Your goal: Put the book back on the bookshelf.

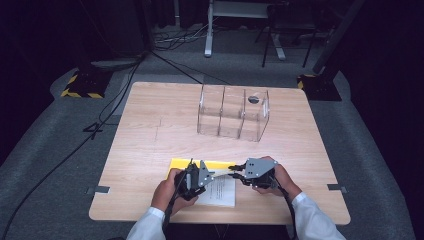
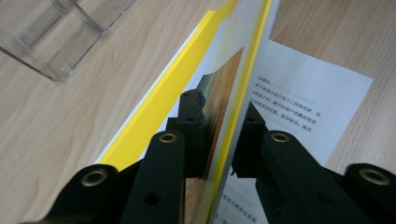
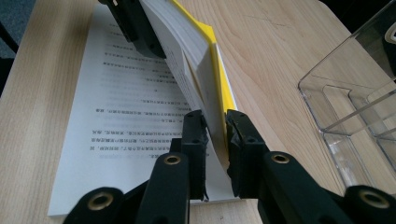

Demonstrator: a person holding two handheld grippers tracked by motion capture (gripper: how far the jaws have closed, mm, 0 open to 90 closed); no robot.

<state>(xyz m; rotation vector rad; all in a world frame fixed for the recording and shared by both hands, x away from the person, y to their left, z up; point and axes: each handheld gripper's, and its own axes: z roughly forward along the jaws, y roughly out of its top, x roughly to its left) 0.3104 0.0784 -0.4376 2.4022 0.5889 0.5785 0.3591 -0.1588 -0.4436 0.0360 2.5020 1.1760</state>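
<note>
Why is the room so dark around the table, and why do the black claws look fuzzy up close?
High view: light falls on the table while the floor around fades to black, and the clear box shows pale glints. Left gripper view: the near jaws are soft and the yellow book sharper. Right gripper view: the page's print blurs farther off.

In the left gripper view, the clear plastic organizer (image 2: 60,32) is cut off by the top edge, and the printed page (image 2: 299,102) carries text too small to read. The right gripper view's lines of print perhaps blur farther off.
</note>
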